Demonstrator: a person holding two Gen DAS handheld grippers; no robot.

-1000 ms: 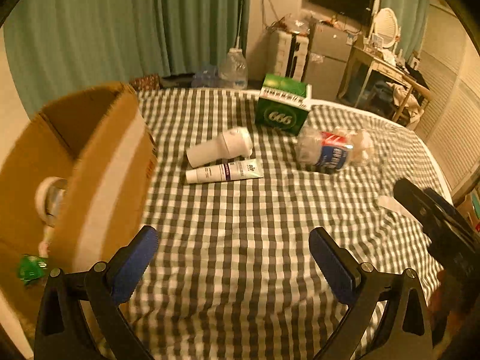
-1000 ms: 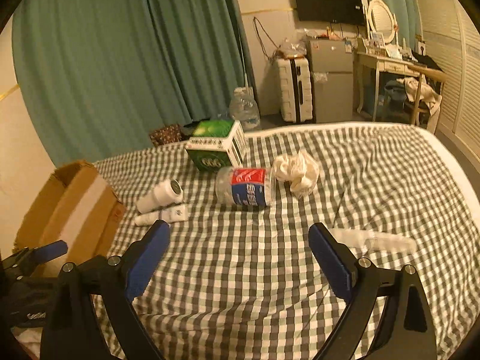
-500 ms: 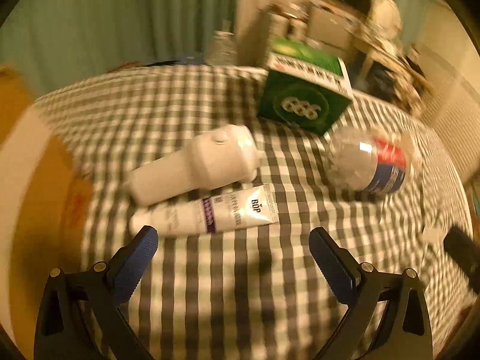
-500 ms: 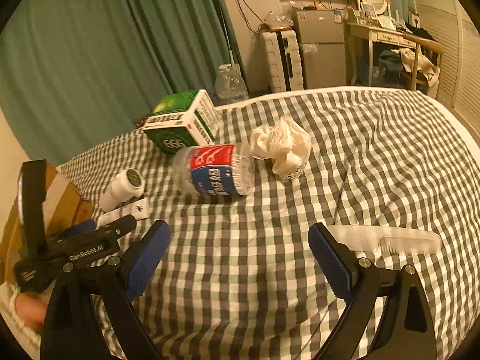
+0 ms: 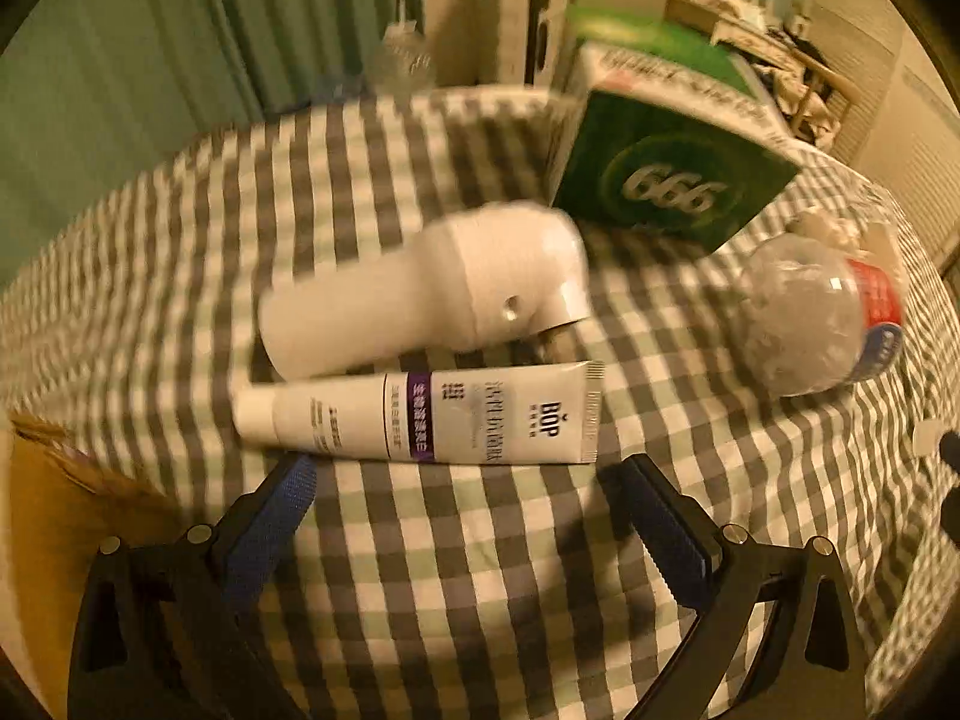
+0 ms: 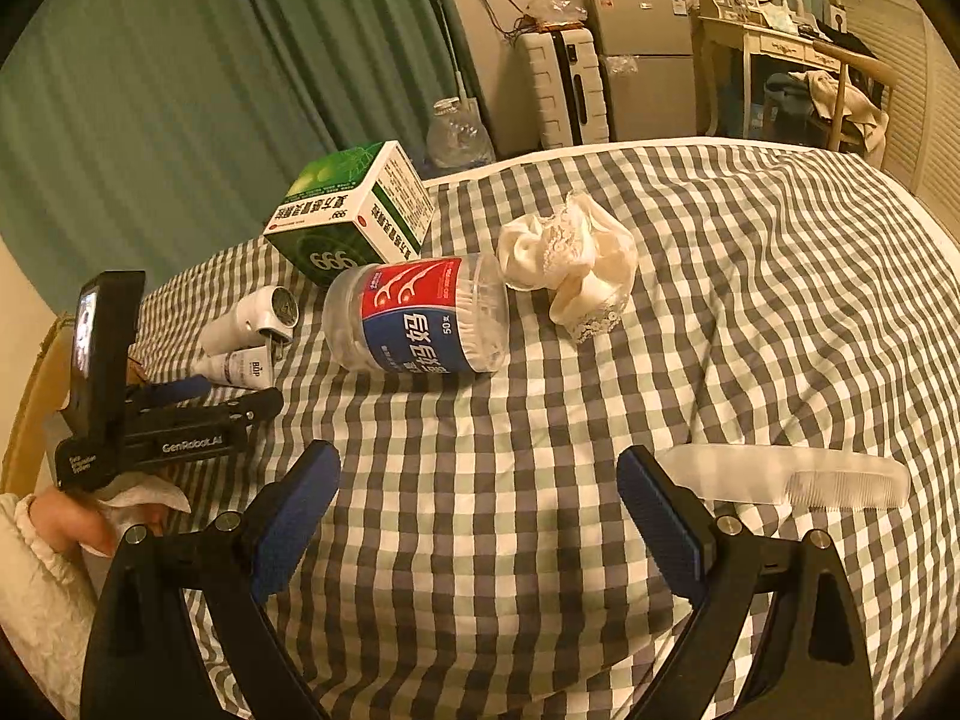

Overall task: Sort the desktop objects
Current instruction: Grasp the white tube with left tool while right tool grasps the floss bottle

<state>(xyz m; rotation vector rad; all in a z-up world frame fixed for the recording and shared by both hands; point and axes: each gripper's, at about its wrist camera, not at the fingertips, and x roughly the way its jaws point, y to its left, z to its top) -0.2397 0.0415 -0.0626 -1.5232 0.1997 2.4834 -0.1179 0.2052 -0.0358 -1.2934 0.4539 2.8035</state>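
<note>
Toothpaste tube (image 5: 420,417) first in line: it lies flat on the checked cloth (image 5: 480,570) of the counter, near the left edge, touching the white handheld device (image 5: 432,294) just behind it. The left claw (image 5: 474,516) hangs right over it, spread wide and holding nothing, its blue pads (image 5: 273,519) just short of the tube's near side. That reads as the approach step of a pick. The tube lies crosswise to the jaws, so the next move probably calls for lowering the pads around its width and closing gently, without catching the device. The cardboard box (image 5: 54,546) at the left edge looks like the drop spot.

The right claw (image 6: 480,516) waits wide open too, empty, with a pale comb (image 6: 780,474) just beside its right pad. Mid-counter lie a floss-pick jar (image 6: 420,318) on its side, a cream scrunchie (image 6: 570,264) and a green carton (image 6: 354,210). Beyond the far edge: green curtains (image 6: 210,90), a suitcase (image 6: 558,90), a small fridge (image 6: 648,60).
</note>
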